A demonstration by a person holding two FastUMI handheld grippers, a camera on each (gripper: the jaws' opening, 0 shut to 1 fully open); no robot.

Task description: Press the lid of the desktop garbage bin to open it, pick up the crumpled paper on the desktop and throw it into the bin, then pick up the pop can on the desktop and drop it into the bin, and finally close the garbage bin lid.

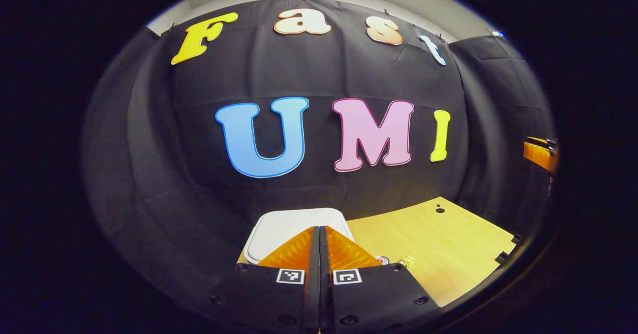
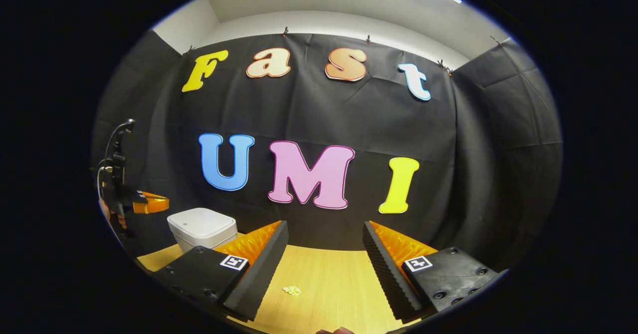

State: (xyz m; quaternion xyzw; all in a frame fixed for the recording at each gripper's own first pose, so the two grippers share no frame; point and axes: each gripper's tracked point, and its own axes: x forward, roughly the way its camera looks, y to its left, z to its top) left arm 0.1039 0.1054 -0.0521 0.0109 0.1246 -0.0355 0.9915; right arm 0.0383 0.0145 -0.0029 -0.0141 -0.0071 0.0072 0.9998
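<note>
Left gripper (image 1: 319, 247): its two fingers are pressing flat together with nothing between them, hanging above the near edge of the bin.

Bin (image 1: 279, 227): white, lid lying shut, sitting directly ahead of and below the left fingertips, at the left edge of the table. In the right gripper view the bin (image 2: 202, 228) is standing ahead and to the left of the right gripper, close behind its left finger.

Pop can (image 1: 383, 260): a small part of its top is peeking out just right of the left gripper's right finger; the rest is hidden.

Crumpled paper (image 1: 407, 261): a small pale scrap lying just beyond the can. In the right gripper view the paper (image 2: 292, 290) is lying on the table between and below the spread fingers.

Right gripper (image 2: 325, 254): fingers standing wide apart, holding nothing.

Table (image 1: 448, 244): bare wood stretching ahead and right of the left gripper to its far edge, where the black booth wall (image 2: 309, 114) is hanging.
</note>
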